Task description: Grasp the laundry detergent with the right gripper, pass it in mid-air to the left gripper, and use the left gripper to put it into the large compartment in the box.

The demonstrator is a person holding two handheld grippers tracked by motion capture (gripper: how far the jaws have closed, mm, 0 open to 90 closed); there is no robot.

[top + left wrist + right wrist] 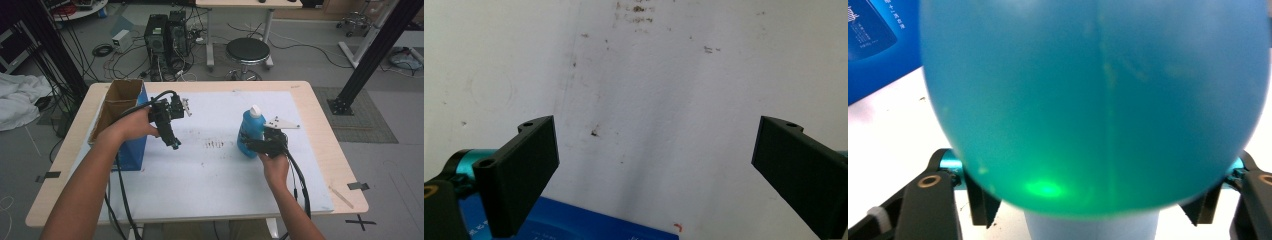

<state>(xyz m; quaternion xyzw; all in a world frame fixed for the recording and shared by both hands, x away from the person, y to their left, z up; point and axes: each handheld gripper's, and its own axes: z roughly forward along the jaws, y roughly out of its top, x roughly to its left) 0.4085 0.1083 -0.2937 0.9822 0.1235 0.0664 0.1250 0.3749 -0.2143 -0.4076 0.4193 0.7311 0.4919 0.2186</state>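
Observation:
A blue bottle (250,131) with a white cap stands upright on the white mat (215,170), right of centre. My right gripper (252,146) reaches in from the bottle's right at its lower body. In the right gripper view the bottle (1093,100) bulges between the two black jaws, which sit tight against its sides, so the right gripper (1093,212) is shut on it. My left gripper (174,143) hangs over the mat beside the blue box (131,150), pointing down. In the left gripper view the left gripper (656,165) is open wide with bare mat between the jaws.
An open-topped box (122,100), cardboard inside and blue outside, stands at the table's left. The mat carries small dark marks (215,144) near its middle. Beyond the wooden table's far edge (210,84) are a black stool (247,50), computer towers (167,35) and cables.

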